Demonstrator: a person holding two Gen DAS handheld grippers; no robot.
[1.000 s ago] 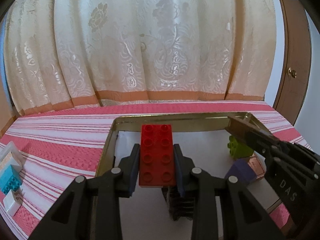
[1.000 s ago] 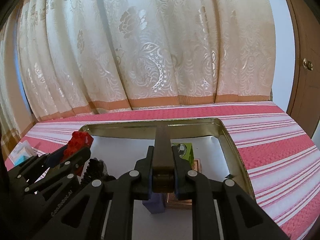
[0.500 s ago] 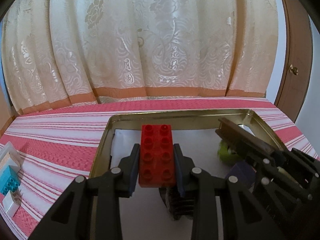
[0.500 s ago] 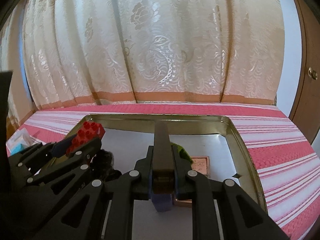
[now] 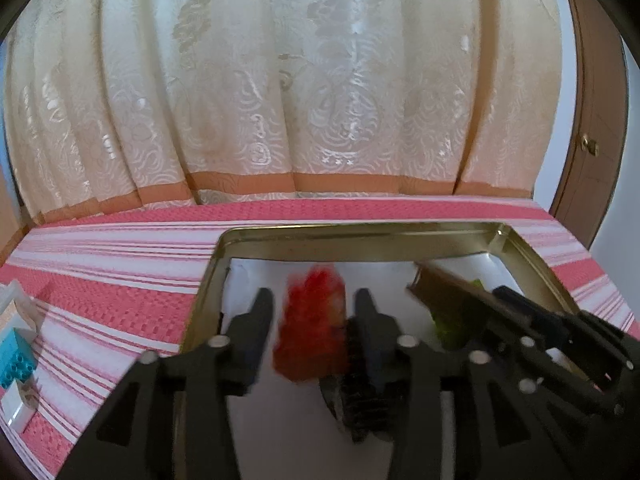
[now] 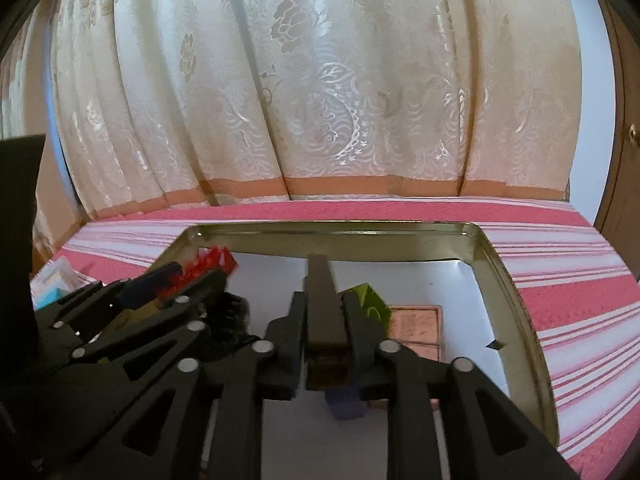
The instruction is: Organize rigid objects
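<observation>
Left gripper (image 5: 310,312) jaws parting, red brick (image 5: 316,316) loose between; black brush (image 5: 358,396) beneath

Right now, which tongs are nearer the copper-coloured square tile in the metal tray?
Right. The right tongs hang just beside the copper-coloured square tile; the left tongs are across the tray.

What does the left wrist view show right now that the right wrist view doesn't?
Only the left wrist view shows the gap on both sides of the blurred red brick: the left gripper has just been opening, its pads off the brick.

Only the right wrist view shows the copper tile, the purple block, and the right gripper, just opening, around the dark bar.

Both show the metal tray, green block and striped cloth.
</observation>
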